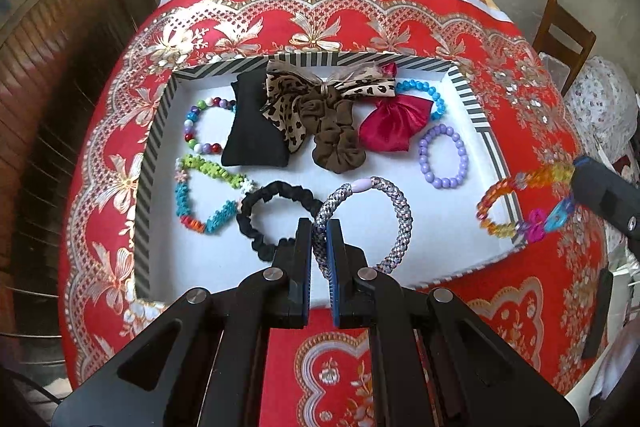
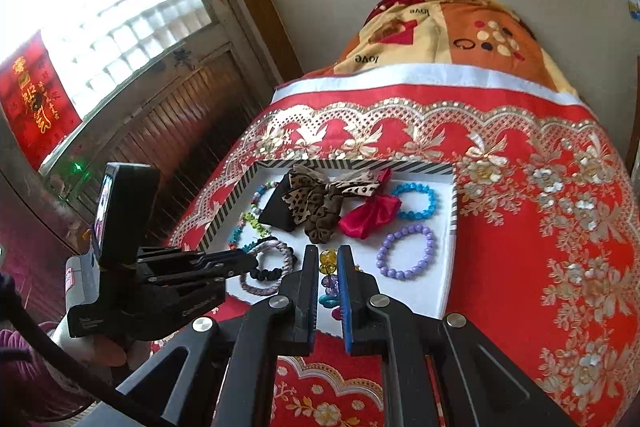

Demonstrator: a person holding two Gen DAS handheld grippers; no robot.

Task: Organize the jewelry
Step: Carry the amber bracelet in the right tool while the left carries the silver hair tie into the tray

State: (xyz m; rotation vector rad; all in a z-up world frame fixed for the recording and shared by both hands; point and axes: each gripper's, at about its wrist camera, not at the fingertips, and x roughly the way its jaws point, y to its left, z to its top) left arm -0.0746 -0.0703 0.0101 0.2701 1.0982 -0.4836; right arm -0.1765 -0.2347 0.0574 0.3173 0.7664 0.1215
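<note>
A white tray with a striped rim (image 1: 154, 147) (image 2: 450, 227) lies on the red cloth and holds bracelets, scrunchies and bows. My left gripper (image 1: 319, 227) is shut on a grey braided hair tie (image 1: 394, 205) and holds it over the tray's near side, beside a black scrunchie (image 1: 256, 223). It also shows in the right wrist view (image 2: 250, 261). My right gripper (image 2: 328, 255) is shut on a colourful plastic chain bracelet (image 2: 329, 281) (image 1: 520, 205) and holds it above the tray's near right corner. A purple bead bracelet (image 1: 442, 155) (image 2: 406, 251) lies just beyond.
In the tray lie a leopard bow (image 1: 308, 95), a brown scrunchie (image 1: 338, 143), a red bow (image 1: 394, 123), a blue bead bracelet (image 1: 430, 97), a black pouch (image 1: 252, 131) and two multicolour bracelets (image 1: 204, 125). A wooden chair (image 1: 564, 39) stands at the right.
</note>
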